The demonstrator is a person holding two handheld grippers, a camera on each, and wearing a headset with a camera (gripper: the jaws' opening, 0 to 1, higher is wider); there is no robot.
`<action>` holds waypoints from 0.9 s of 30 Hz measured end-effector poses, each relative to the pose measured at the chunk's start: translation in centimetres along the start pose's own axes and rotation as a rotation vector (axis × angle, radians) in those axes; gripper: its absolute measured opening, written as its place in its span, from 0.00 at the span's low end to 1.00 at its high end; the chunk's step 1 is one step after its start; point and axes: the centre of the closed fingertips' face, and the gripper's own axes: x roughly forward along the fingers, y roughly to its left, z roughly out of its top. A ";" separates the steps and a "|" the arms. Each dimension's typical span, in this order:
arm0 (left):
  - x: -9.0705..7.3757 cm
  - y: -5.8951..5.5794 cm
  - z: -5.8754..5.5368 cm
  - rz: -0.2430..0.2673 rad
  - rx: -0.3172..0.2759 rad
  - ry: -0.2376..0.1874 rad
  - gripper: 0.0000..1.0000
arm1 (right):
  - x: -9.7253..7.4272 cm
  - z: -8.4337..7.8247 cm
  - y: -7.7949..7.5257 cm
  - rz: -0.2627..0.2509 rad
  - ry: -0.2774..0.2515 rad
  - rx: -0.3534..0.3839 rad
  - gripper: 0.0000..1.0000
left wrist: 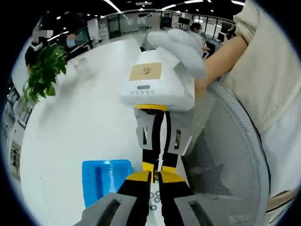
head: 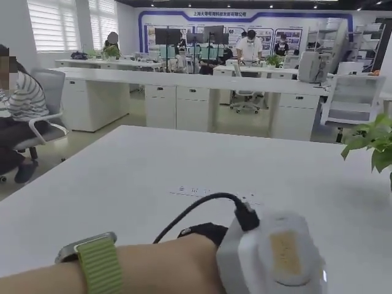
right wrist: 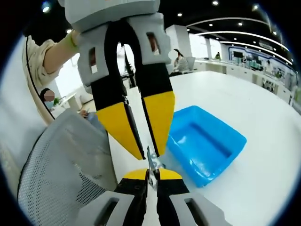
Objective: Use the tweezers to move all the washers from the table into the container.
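Observation:
My two grippers meet tip to tip just off the table's edge. In the right gripper view, my right gripper [right wrist: 151, 178] is shut on the lower end of the thin metal tweezers [right wrist: 150, 162]. My left gripper [right wrist: 149, 155] comes down from above with its yellow fingers [right wrist: 123, 123] closed on the same tweezers. The blue container [right wrist: 204, 143] lies on the white table just to the right, and it looks empty. In the left gripper view, my left gripper [left wrist: 154, 176] faces the right gripper [left wrist: 155, 165], with the container [left wrist: 106, 181] to the left. The left gripper's white housing [head: 269, 254] shows in the head view.
A grey mesh chair back [left wrist: 230, 155] stands close beside the grippers, and is also seen as the chair back [right wrist: 61, 160]. A potted plant [head: 373, 144] sits at the table's right edge. A black cable [head: 196, 205] runs to the housing. Other people work at distant desks.

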 end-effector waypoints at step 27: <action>-4.7 -3.6 -7.7 0.471 -0.638 -0.589 0.60 | -1.9 2.6 -0.7 0.028 -0.159 0.247 0.03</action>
